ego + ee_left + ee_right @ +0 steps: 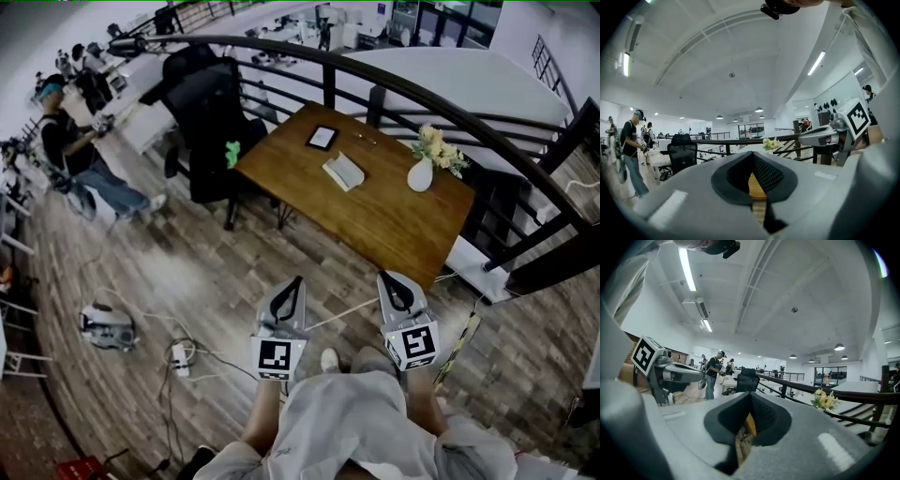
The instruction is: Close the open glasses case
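On the tabletop's middle: glasses case [343,171], lid open. Left gripper [292,292], right gripper [394,289]: jaws together, empty, poised short for approach.

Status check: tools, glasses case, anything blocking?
Left tool and right tool both shut, empty, short of the table. Glasses case open on it, untouched. Nothing blocking; vase off to its right.

Glasses case [343,171], apparently open, on table [394,225]
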Demonstrator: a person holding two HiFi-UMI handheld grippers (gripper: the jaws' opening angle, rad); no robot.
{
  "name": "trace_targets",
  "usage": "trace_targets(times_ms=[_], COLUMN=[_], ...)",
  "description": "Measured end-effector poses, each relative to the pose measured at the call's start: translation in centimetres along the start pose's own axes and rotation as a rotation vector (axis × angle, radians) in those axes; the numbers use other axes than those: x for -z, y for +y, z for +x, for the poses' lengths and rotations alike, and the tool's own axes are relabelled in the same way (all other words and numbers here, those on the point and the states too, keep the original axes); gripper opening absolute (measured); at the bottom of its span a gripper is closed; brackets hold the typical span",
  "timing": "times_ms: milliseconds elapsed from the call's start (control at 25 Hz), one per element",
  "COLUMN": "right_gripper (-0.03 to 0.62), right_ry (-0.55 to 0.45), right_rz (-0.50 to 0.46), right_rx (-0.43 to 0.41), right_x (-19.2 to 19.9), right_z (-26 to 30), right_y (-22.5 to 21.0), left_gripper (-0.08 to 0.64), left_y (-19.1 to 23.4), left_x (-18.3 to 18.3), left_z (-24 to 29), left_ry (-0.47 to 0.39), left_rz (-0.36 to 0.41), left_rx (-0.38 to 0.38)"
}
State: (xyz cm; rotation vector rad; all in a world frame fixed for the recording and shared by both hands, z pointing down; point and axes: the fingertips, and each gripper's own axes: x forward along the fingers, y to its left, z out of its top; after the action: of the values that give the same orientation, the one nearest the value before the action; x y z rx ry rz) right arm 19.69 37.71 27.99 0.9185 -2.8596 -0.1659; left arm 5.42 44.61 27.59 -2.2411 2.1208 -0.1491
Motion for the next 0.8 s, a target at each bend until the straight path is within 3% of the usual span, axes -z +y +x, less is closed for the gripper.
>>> trace_targets(times_ms=[360, 800], right_gripper=[0.003, 0.003], right_ry=[0.039, 0.016], right_rz=[-0.020, -0.007], right_rx=[-0.009, -0.057], right_x=[0.7, 0.1], right_z=[4.4, 11.8], right_y=[-0.9, -5.9], left_gripper=[0.020, 0.020], left_y=[2.9, 5.7], left_x=[0.7, 0.4], left_z=[3.1, 10.8], left_ry=[-0.015, 0.007], left_rz=[-0.025, -0.008], left_rx=[-0.004, -0.036])
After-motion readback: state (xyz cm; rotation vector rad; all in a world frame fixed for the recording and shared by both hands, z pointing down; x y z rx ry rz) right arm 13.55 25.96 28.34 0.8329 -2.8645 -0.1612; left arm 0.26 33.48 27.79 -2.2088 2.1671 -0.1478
